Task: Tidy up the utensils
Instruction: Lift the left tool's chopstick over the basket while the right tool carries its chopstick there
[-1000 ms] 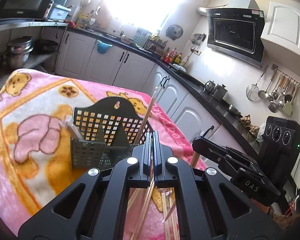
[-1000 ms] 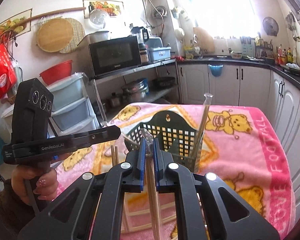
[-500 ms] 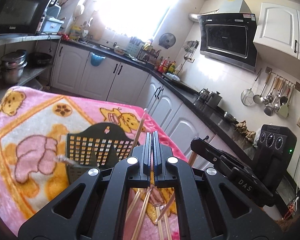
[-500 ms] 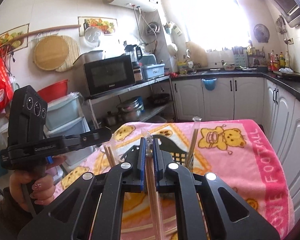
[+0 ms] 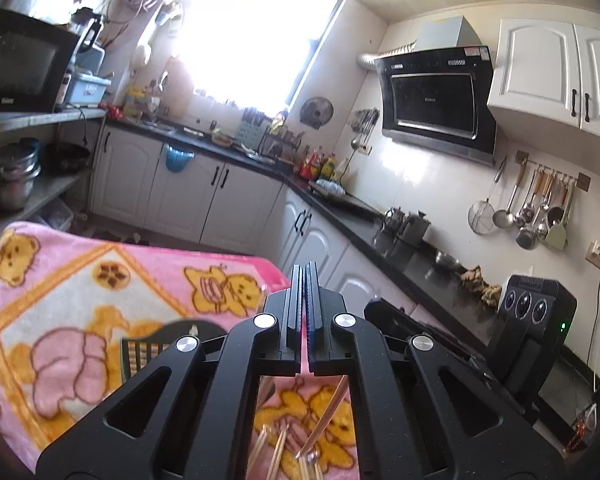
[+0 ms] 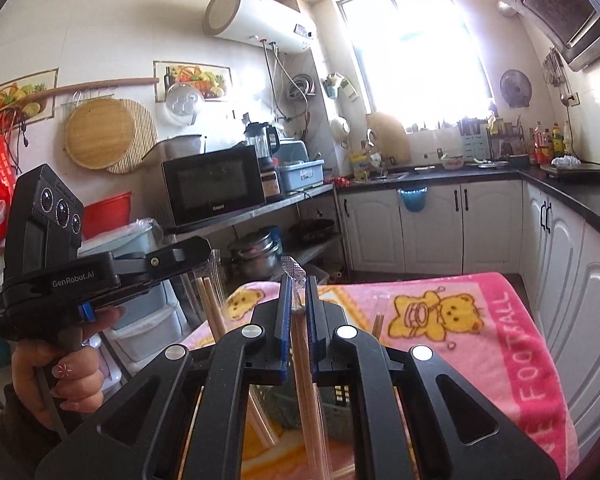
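While the pink bear blanket (image 6: 500, 320) spreads over the tabletop as the widest thing before us, we find the dark slotted utensil basket (image 5: 148, 350) at about eight o'clock in the left wrist view, half hidden behind the left gripper (image 5: 305, 304). Its jaws stand pressed together; the right wrist view shows a wrapped pair of chopsticks (image 6: 212, 312) sticking out beneath it, though we cannot tell exactly how that pair is pinched. The right gripper (image 6: 296, 312) has its jaws clamped on a second wrapped pair of chopsticks (image 6: 306, 376), whose clear sleeve tip pokes up at twelve o'clock between the blue pads. Loose chopsticks (image 5: 280, 452) lie on the blanket at six o'clock in the left view. We judge the risk to be a slip: the plastic sleeves are slick, so a thin pair could pivot or slide out, and with the basket nearly out of sight either tip could miss a compartment or tip the light basket. Against a second earlier, both grippers have risen and tilted up, and the basket has sunk low in both views.
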`<state>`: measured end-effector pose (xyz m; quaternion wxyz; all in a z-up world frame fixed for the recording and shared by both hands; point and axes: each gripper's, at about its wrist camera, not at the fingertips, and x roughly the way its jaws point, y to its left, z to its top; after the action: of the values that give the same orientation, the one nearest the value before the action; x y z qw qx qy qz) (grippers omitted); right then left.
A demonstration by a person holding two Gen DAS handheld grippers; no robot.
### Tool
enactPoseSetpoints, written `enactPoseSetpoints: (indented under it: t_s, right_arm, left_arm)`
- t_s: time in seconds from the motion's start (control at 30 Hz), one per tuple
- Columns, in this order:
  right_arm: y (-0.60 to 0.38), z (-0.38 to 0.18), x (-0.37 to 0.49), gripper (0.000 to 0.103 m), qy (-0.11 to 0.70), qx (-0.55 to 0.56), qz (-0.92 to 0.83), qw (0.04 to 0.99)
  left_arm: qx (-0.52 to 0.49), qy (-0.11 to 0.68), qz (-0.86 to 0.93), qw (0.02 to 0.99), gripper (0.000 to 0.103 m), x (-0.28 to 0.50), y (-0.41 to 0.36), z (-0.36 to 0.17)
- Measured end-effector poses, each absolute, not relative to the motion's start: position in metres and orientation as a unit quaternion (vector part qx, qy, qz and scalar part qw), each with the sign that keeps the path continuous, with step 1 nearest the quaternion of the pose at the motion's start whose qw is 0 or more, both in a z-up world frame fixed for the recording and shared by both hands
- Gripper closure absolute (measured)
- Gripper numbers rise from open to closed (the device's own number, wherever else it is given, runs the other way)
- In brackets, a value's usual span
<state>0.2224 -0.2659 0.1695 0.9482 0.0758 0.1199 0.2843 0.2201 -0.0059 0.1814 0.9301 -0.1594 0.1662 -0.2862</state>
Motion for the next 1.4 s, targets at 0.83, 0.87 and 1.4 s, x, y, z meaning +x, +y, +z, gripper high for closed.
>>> enactPoseSetpoints:
  t_s: [0.83,0.87,1.4]
  right_arm:
    - [-0.258,0.209,0.268,0.096,0.051,0.091,0.276,0.955]
    - [-0.256,0.208,0.27,0.096,0.051,0.09,0.276,0.956]
    - [-0.236,0.173,0.304,0.096,0.059,0.093,0.264,0.958]
  left_arm:
    - [-0.193,0.137,-0.258,0.937,0.103,0.266,0.003,0.19]
    - [-0.196,0.138,-0.256,0.936,0.103,0.268,0.003,0.188]
    - [-0.229,0.154,-0.266,0.923,0.103,0.284,0.006,0.157]
